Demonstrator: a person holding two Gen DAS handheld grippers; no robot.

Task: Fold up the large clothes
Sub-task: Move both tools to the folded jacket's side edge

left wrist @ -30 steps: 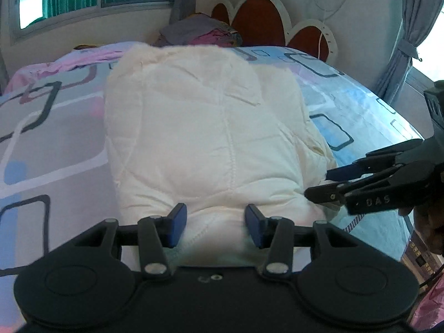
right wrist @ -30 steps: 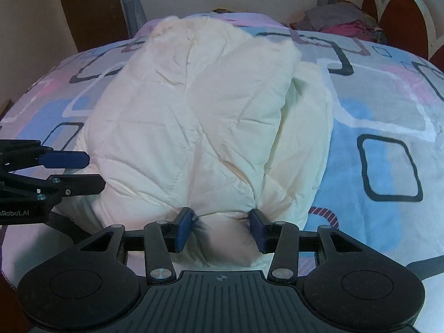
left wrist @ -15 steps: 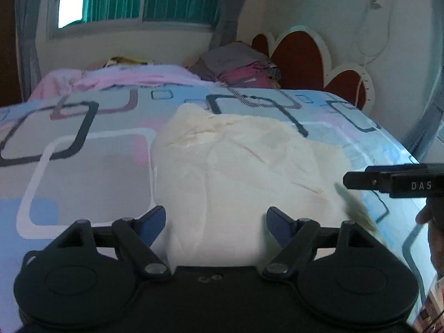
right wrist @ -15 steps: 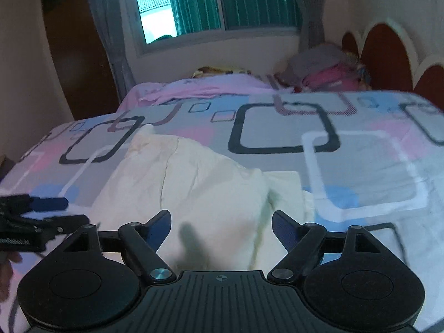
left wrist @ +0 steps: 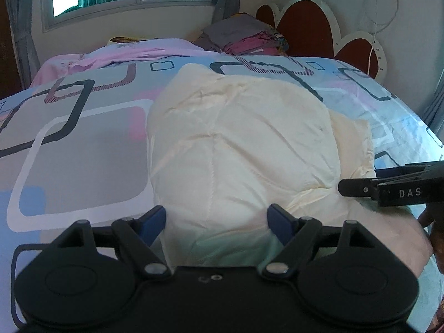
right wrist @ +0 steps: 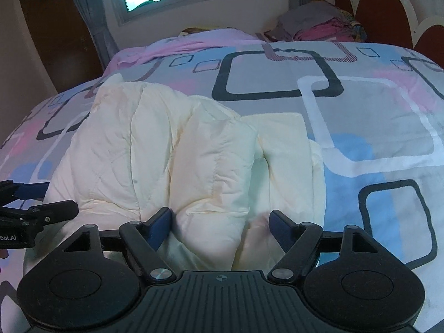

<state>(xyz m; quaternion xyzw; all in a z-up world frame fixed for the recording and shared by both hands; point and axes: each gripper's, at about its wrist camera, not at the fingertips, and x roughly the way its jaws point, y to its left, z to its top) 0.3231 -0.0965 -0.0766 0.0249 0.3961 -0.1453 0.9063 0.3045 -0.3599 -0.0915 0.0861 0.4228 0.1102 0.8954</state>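
Observation:
A cream quilted garment [left wrist: 244, 144] lies folded in a thick bundle on the patterned bed sheet [left wrist: 83, 152]. My left gripper [left wrist: 216, 219] hovers at its near edge, its jaws wide and still opening; the cloth lies between the blue pads, which do not press on it. In the right wrist view the garment [right wrist: 166, 152] shows puffy folds. The right gripper [right wrist: 222, 222] straddles the near fold with its jaws wide and closing a little, not gripping. Each gripper shows in the other's view: the right gripper [left wrist: 358, 187] and the left gripper [right wrist: 52, 198].
A pile of folded clothes [left wrist: 244, 38] sits at the far end by the red scalloped headboard [left wrist: 305, 25]. A pink blanket [left wrist: 133, 52] lies below the window. A dark door [right wrist: 55, 27] stands at the left. A hand [left wrist: 435, 238] shows at the right edge.
Both grippers let go of the garment's near edge and their jaws spread wide. The garment dropped down onto the bed, and both grippers drew back from it.

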